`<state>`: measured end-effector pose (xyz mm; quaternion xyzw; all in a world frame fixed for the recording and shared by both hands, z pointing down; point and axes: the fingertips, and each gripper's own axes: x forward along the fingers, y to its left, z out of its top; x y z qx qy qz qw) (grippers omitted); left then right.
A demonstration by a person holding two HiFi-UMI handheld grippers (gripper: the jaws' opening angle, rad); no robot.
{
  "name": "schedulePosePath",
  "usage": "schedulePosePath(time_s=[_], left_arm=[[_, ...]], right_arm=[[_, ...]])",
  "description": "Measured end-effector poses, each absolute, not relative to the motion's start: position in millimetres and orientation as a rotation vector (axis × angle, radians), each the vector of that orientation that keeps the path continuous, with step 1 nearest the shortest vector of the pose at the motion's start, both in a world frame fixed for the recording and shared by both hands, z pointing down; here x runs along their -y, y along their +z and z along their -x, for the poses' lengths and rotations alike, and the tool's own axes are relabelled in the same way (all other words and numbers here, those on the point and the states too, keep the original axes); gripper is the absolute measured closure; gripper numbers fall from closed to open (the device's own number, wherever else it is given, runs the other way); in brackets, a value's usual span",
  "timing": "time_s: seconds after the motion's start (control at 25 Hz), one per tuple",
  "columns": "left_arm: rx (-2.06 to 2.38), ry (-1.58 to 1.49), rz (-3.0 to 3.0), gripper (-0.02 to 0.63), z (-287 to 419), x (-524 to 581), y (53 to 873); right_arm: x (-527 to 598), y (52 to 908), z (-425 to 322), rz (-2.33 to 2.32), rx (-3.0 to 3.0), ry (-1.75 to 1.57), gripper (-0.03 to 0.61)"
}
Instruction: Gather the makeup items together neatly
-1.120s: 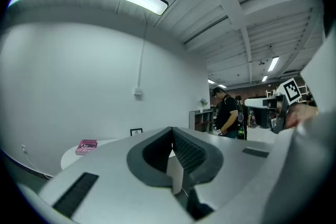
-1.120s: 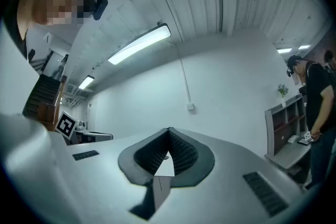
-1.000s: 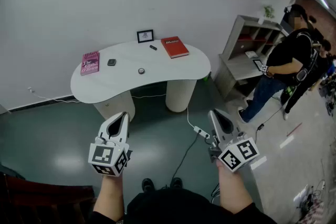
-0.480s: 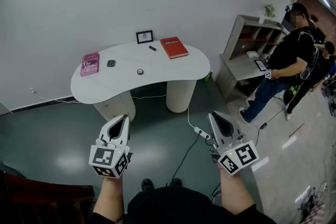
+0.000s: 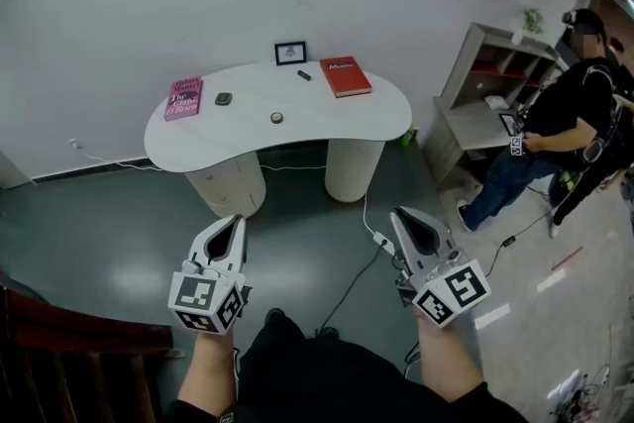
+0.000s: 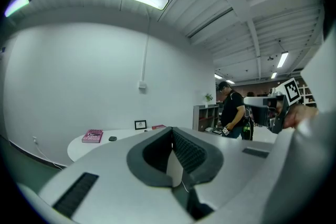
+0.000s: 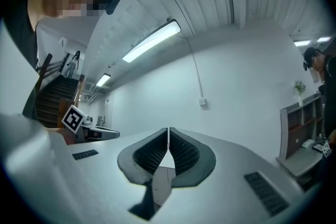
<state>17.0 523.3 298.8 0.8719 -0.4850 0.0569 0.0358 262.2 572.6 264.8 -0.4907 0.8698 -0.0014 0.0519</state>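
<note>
L gripper jaws closed, empty; white table w/ pink book beyond.

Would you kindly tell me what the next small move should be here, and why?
Probably a step forward to the white table. The left tongs and right tongs are both shut and empty, held over the floor well short of it. The square dark case, small round item and dark stick lie scattered apart on the table.

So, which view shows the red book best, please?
The head view: the red book lies fully visible on the white table. The left gripper view shows only a distant sliver; the right gripper view misses it.
</note>
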Motion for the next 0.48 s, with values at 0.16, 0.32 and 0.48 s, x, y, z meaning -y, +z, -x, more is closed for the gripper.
schedulePosePath(time_s=[0.16,0.32,0.48], left_arm=[[1.513,0.17,-2.643,0.6,-6,-515,307],[1.508,0.162,-2.635,0.6,6,-493,312],[1.51,0.14,-2.621,0.6,29,-450,317]], right_arm=[[-559,270,-247,1.437,-2.691,-0.03,0.541],[-535,274,-226,1.399,-2.73,-0.049,0.541],[-495,279,-199,1.383,-2.758,-0.07,0.541]])
